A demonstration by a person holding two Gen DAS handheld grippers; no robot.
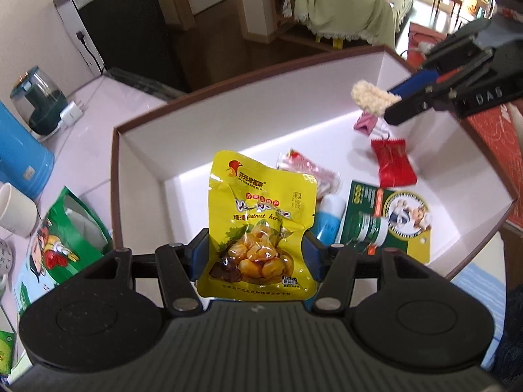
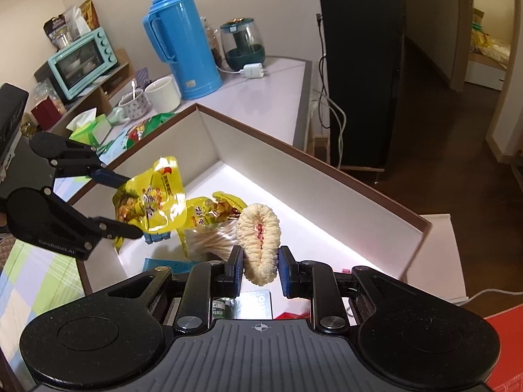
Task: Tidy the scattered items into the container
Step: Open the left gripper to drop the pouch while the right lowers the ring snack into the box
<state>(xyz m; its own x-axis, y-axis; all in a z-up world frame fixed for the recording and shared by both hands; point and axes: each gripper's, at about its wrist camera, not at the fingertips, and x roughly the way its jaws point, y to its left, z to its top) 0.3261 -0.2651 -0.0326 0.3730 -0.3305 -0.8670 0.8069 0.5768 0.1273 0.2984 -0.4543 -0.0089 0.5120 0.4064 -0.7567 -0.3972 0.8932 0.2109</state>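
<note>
Over the box (image 1: 137, 170), both grippers held items not yet dropped. Several things already lay inside: a red packet (image 1: 394, 163), a green card (image 1: 389, 215), a second yellow pouch (image 2: 212, 210), so the tidying looked well along; a green bag (image 1: 70, 238) outside it seemed left. The left gripper (image 1: 256, 254) pinched a yellow chestnut pouch (image 1: 261, 215), glossy and crumpled. The right gripper (image 2: 260, 266) held a pale, ridged oval snack (image 2: 258, 235), though its right pad stood slightly off it.
</note>
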